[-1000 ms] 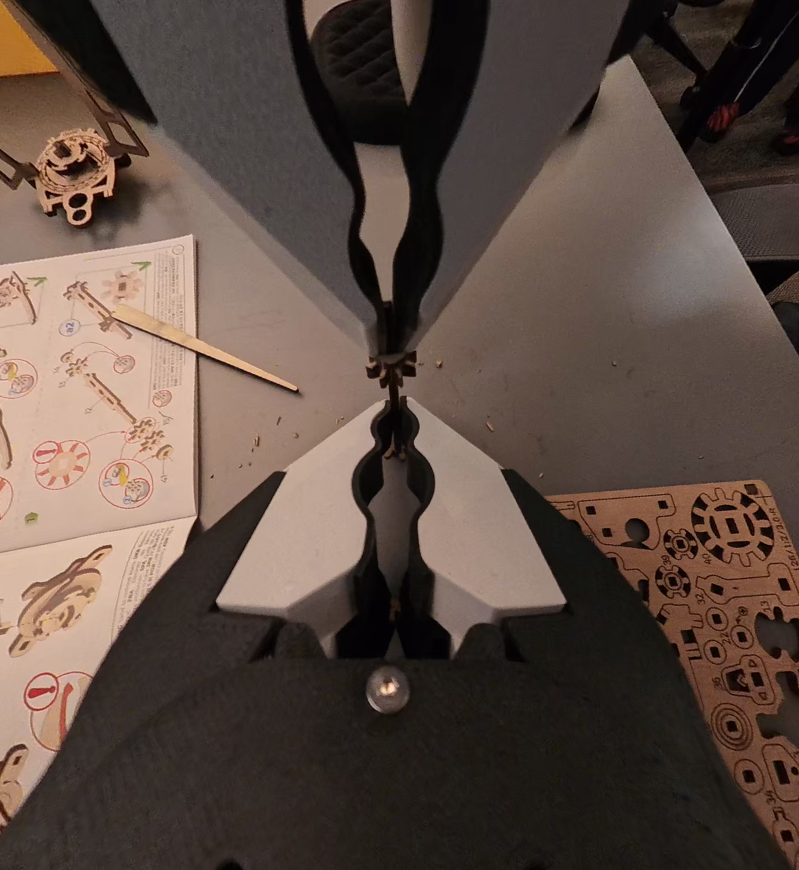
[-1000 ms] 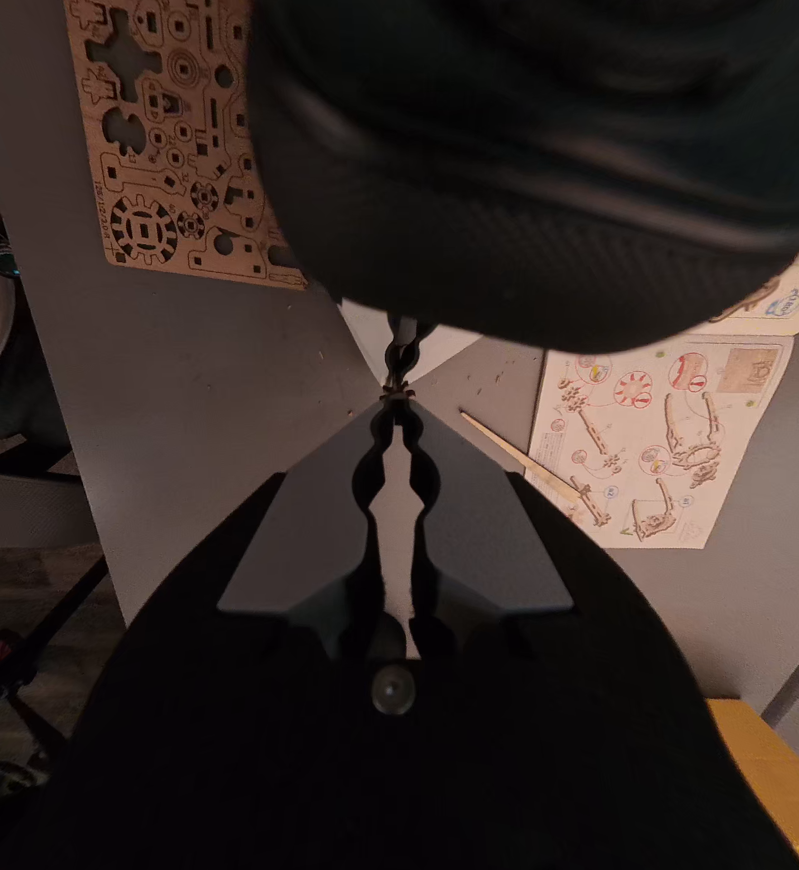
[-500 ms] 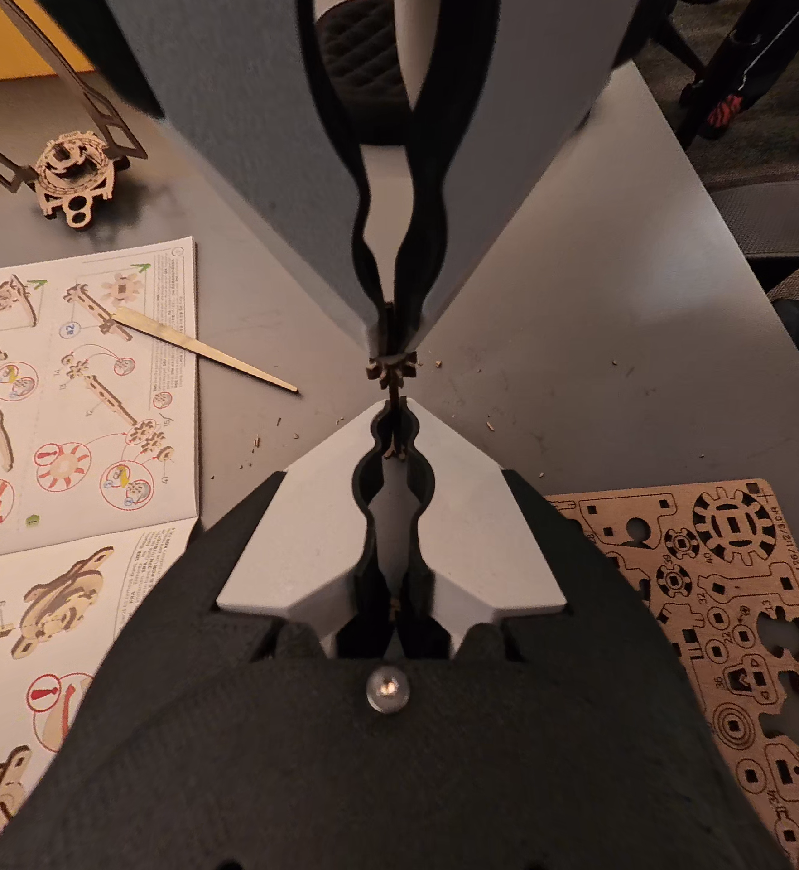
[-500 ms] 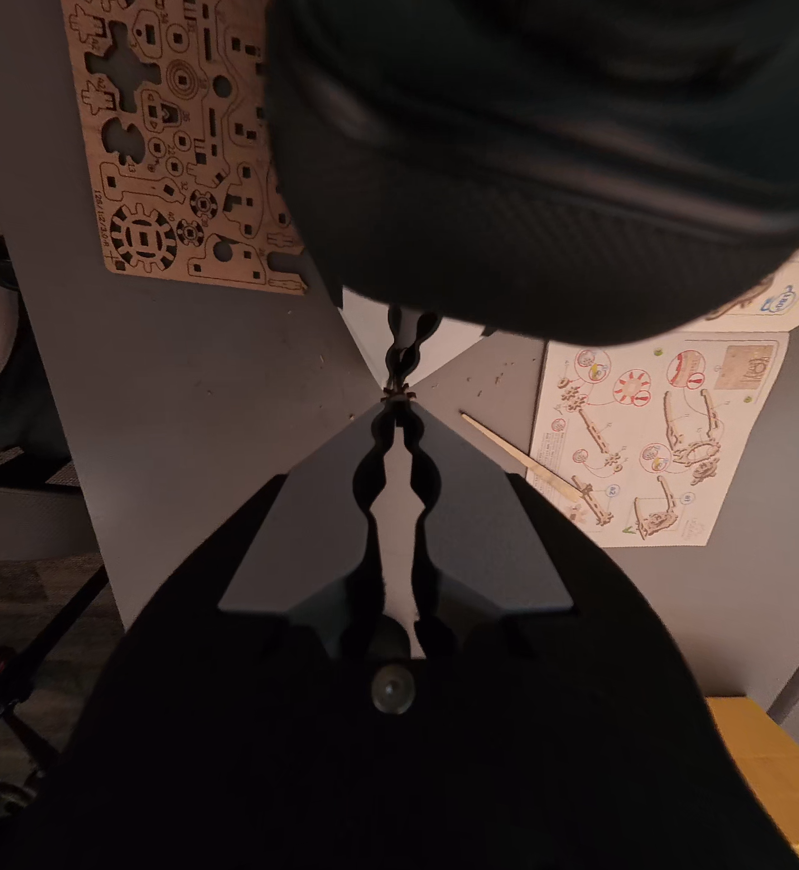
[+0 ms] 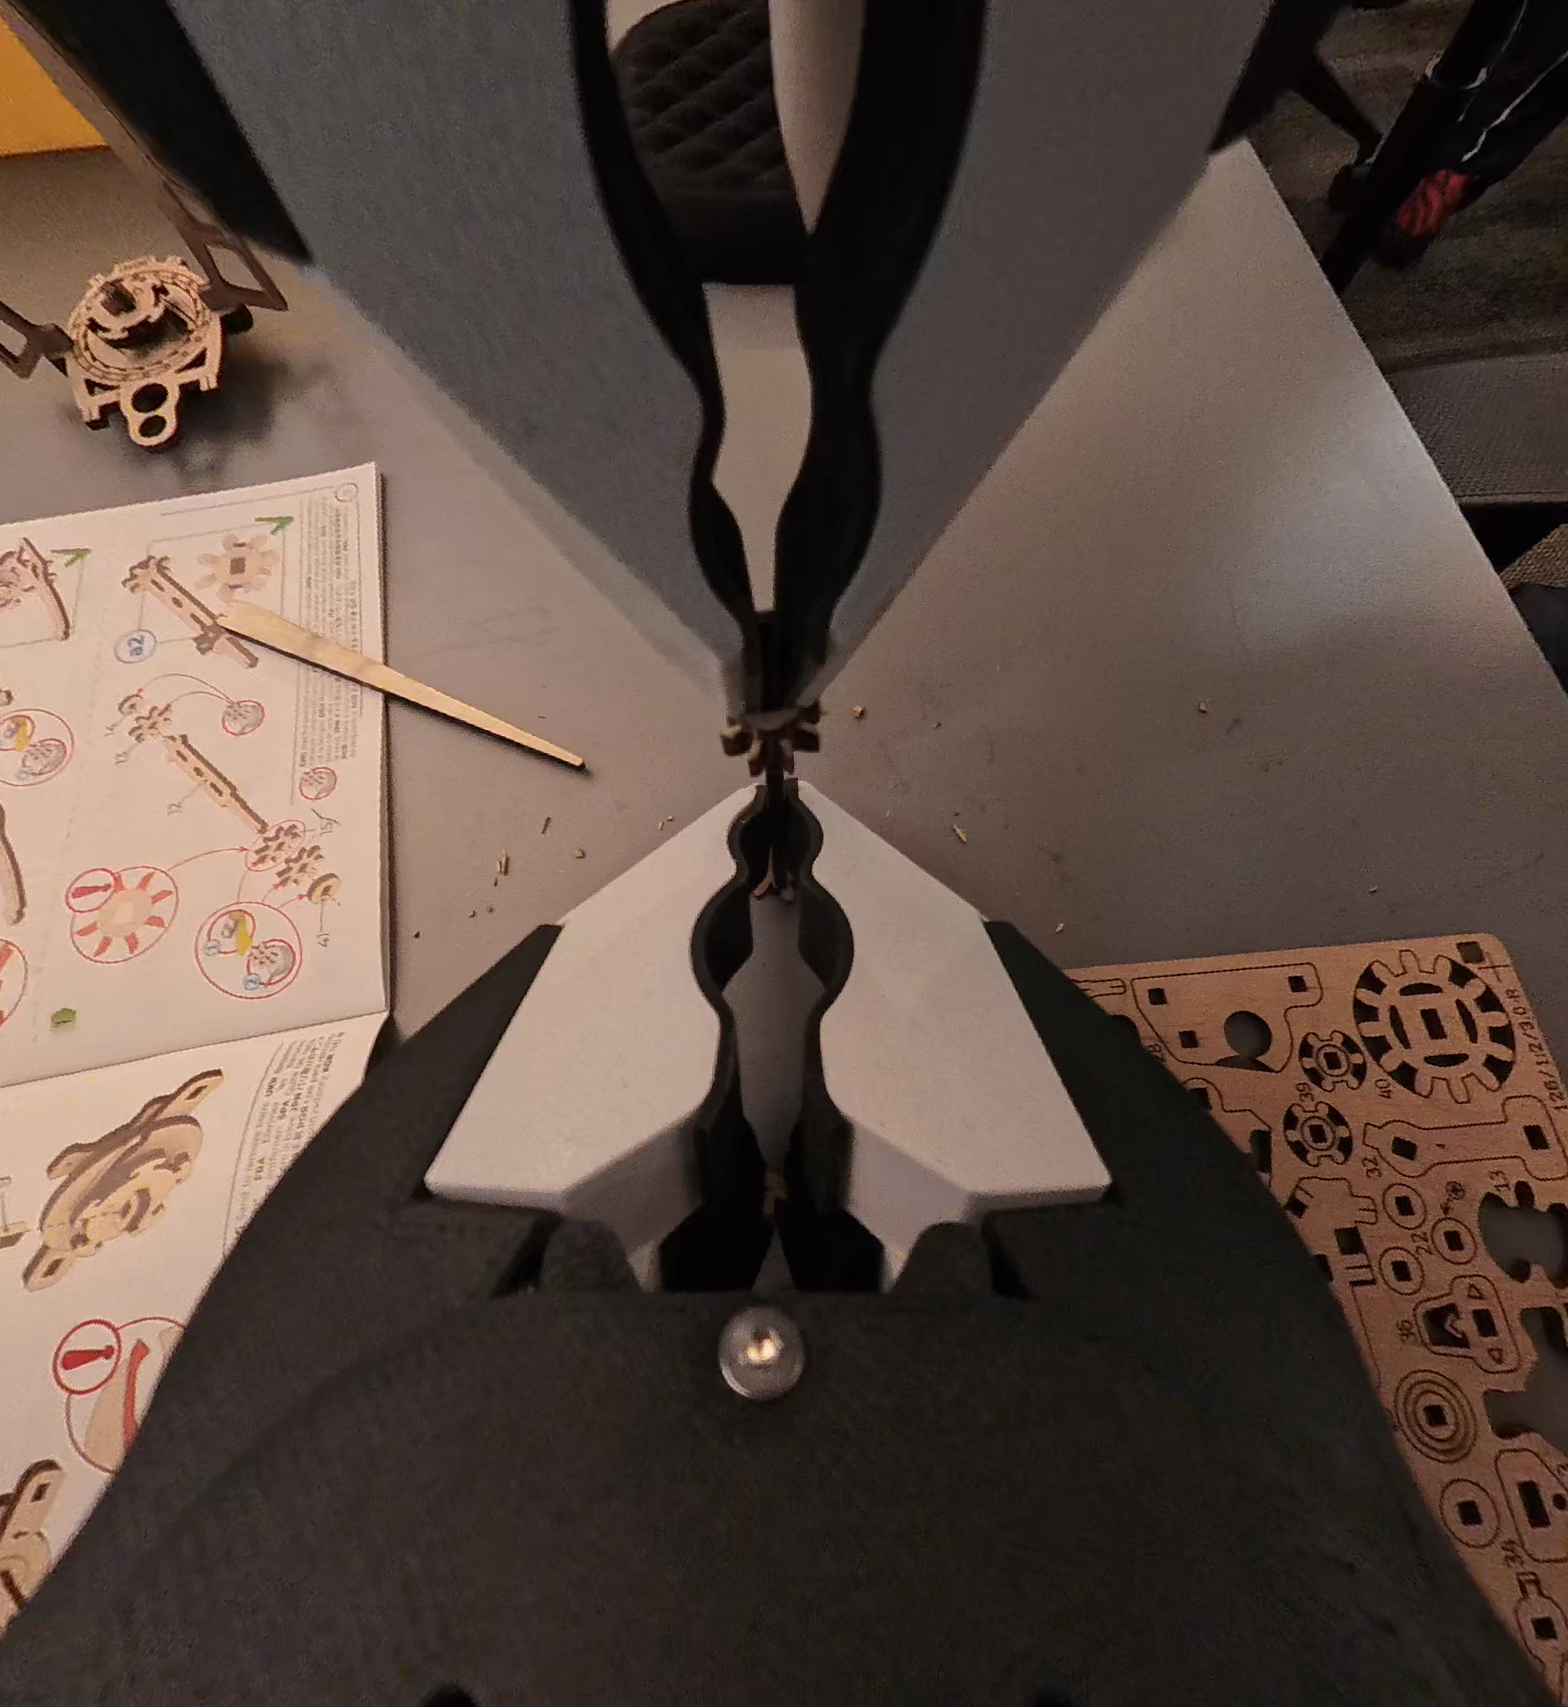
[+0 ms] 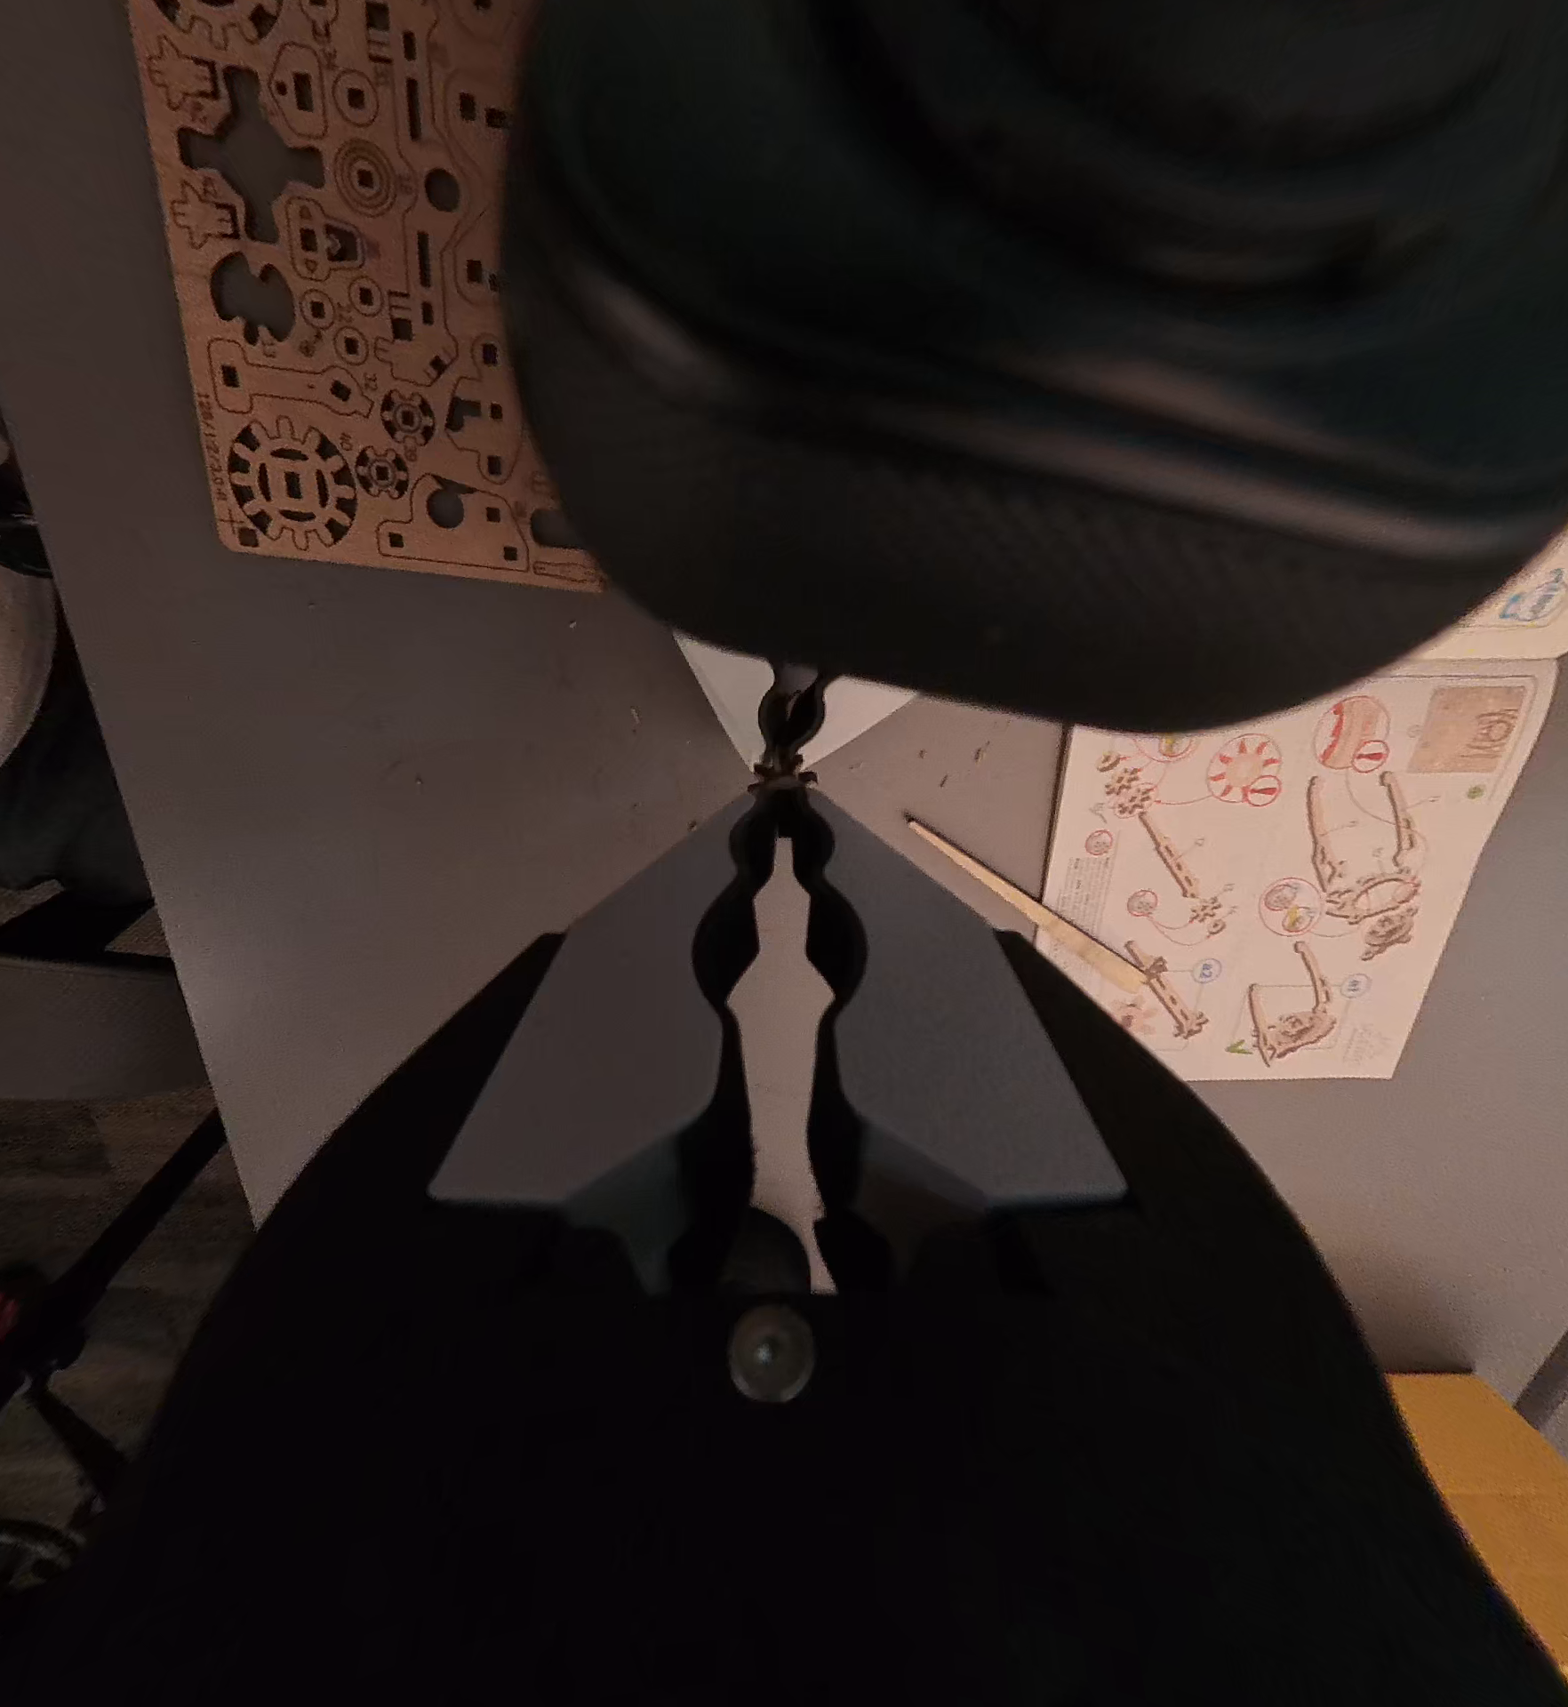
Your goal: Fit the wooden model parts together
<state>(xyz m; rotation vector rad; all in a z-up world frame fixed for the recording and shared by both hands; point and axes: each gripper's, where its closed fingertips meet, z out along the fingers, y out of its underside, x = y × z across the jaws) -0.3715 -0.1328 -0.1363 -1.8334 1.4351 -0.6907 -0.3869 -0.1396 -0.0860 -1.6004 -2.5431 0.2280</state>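
Left gripper: clamped on the thin wooden shaft. Right gripper: clamped at the small toothed gear, tip to tip above the table. We note almost no shift over the last second; we judge the press-fit stalled or seating slowly.

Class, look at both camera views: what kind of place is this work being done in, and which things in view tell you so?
Probably an office or hobby workspace. A grey table holds an open instruction booklet and a laser-cut wooden parts sheet, with an office chair beside it.
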